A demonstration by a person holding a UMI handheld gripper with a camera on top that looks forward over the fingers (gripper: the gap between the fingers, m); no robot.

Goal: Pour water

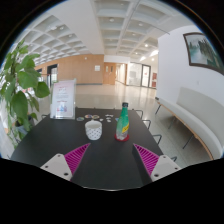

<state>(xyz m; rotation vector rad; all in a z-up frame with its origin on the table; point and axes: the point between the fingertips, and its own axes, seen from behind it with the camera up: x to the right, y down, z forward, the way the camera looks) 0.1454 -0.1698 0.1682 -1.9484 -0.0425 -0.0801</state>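
— How do the jaws stand?
— The gripper point(110, 158) is spread wide, holding nothing, low over the dark worktop point(70, 140).
— And the bottle?
— The green bottle point(123, 122) stands upright beyond the fingers, the glass point(93, 129) near it on its left, apart.
— Anything else?
— A sign stand point(63, 100) farther back, a leafy plant point(17, 85) off to the left.

One bottle point(123, 122), one glass point(93, 129), one plant point(17, 85), one sign point(63, 99), one table point(100, 160)
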